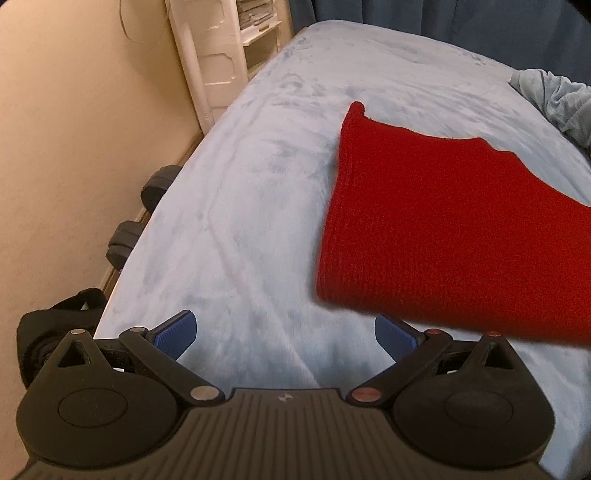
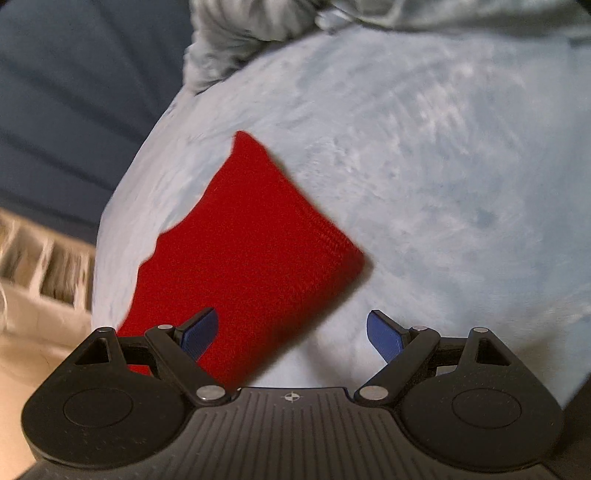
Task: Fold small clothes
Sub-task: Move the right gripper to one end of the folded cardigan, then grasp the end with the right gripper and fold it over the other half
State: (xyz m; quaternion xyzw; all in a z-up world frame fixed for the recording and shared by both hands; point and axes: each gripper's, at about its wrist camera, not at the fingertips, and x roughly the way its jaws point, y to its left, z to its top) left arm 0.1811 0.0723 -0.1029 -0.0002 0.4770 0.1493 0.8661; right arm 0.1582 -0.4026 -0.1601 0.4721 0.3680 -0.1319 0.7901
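Folded red knit garment (image 1: 443, 229) lies on the pale blue blanket (image 1: 258, 184), at two o'clock from the spread, empty left gripper (image 1: 284, 334); the right gripper (image 2: 291, 332) is likewise spread and empty.

- A pale blue fleece blanket (image 1: 258, 206) covered the bed.
- A cream wall (image 1: 74, 129) ran along its left side.
- A white shelf unit (image 1: 221, 48) stood beside dark blue curtains (image 1: 443, 18).

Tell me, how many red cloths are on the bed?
1. The red cloth lies folded flat on the light blue blanket, ahead of both open grippers. A crumpled grey-blue fabric sits at the far edge; it could hide more.
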